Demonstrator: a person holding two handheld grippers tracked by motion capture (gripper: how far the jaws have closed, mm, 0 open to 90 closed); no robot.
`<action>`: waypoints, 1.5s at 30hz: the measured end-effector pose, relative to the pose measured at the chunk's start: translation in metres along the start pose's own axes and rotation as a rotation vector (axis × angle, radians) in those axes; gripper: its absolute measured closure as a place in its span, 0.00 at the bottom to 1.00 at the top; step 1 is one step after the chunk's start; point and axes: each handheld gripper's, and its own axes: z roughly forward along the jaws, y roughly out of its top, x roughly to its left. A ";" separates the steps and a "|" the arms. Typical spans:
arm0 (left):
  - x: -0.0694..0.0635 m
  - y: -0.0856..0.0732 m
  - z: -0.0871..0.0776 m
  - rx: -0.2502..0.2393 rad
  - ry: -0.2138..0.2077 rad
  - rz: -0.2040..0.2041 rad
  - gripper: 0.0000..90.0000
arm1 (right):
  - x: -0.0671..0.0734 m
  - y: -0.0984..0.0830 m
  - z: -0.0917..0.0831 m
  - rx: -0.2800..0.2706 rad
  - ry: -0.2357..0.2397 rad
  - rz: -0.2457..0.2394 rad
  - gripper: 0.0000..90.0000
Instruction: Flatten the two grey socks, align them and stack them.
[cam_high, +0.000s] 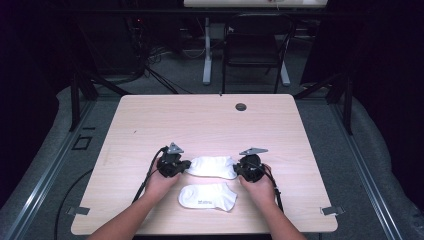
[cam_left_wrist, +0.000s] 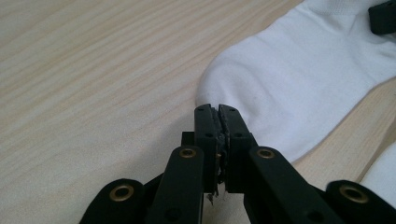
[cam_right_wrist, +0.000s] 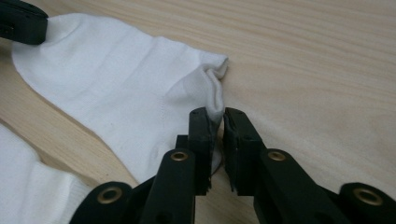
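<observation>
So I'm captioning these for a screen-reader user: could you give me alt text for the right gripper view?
The right tool, seen along its two black jaws, pinches a bunched edge of a white sock lying flat on a light wooden table. The left tool holds the sock's far end at top left, and part of a second white sock shows at bottom left.

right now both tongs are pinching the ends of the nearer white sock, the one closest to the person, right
Not quite: they pinch the farther white fabric ankle sock, not the nearer white ankle sock, which lies untouched close to the person. The high view shows the left tongs and right tongs at that farther sock's two ends.
</observation>
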 end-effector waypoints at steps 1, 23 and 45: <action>0.000 0.000 0.000 0.000 0.000 0.000 0.97 | 0.000 0.000 0.000 0.000 0.000 0.000 0.93; 0.002 -0.005 -0.004 -0.005 -0.012 -0.018 0.97 | -0.002 -0.001 -0.002 0.013 0.044 0.025 0.96; 0.002 0.000 -0.022 -0.059 -0.039 -0.042 0.97 | 0.003 0.005 -0.018 -0.051 0.101 0.032 0.96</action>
